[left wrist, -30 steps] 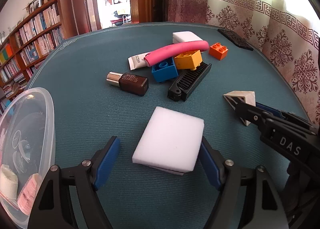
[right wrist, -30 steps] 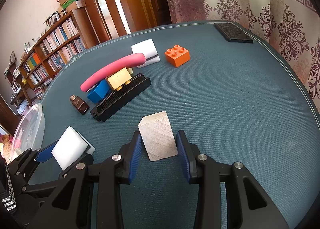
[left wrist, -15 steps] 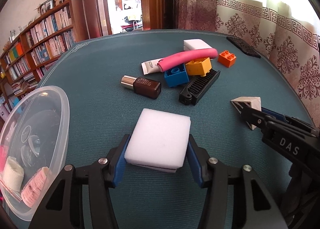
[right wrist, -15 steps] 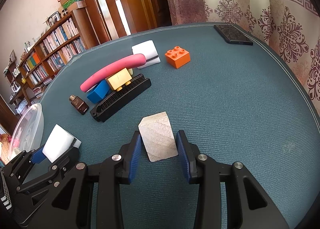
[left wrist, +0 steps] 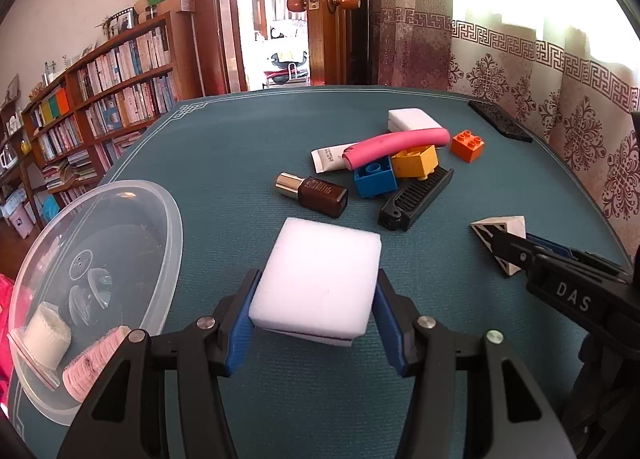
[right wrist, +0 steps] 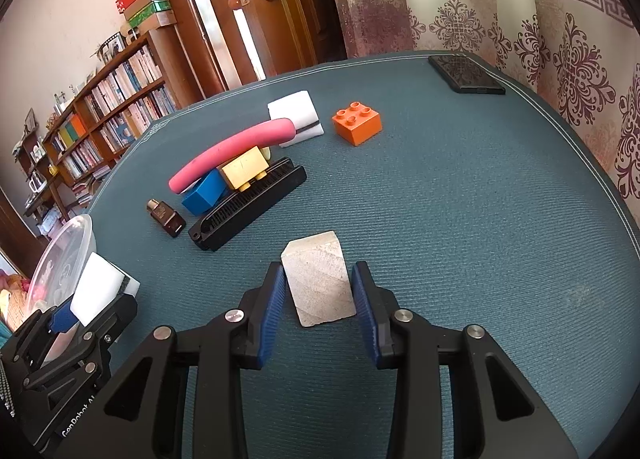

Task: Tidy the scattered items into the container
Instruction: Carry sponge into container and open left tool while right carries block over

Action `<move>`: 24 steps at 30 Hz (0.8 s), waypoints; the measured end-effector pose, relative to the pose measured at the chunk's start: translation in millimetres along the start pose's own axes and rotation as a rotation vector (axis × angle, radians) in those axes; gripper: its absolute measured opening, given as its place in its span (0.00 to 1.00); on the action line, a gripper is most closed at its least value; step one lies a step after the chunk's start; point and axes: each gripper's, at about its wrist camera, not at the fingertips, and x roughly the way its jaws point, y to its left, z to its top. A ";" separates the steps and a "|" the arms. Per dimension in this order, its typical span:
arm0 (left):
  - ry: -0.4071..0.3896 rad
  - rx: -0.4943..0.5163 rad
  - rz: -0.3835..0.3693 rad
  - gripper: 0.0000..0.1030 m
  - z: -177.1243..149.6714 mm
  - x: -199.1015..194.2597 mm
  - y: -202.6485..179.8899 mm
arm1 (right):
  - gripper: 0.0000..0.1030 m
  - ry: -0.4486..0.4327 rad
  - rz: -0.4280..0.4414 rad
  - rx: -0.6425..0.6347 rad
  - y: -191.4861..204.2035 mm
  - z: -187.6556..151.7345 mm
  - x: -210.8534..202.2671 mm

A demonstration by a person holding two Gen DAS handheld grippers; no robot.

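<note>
Your left gripper (left wrist: 316, 311) is clamped on white sponge (left wrist: 316, 279), lower centre; your right gripper (right wrist: 318, 301) squeezes wooden block (right wrist: 318, 283); clear container (left wrist: 96, 259) lower left on bench (left wrist: 240, 147).

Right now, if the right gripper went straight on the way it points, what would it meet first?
The right gripper already holds the wooden block. Beyond it, the line probably meets the black comb, though depth is unclear and it may pass just right of it.
</note>
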 end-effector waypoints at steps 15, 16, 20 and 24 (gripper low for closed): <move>-0.047 -0.075 0.033 0.57 7.1 -21.5 37.3 | 0.36 -0.023 0.027 -0.011 13.9 -3.0 -5.2; -0.050 -0.084 0.038 0.57 7.5 -22.8 41.8 | 0.36 -0.020 0.032 -0.017 17.0 -3.5 -5.2; -0.060 -0.117 0.063 0.57 9.8 -27.0 61.1 | 0.36 -0.006 0.067 -0.035 31.2 -3.1 -5.5; -0.069 -0.155 0.092 0.57 12.3 -30.3 83.8 | 0.36 -0.002 0.105 -0.050 49.5 -0.4 -7.9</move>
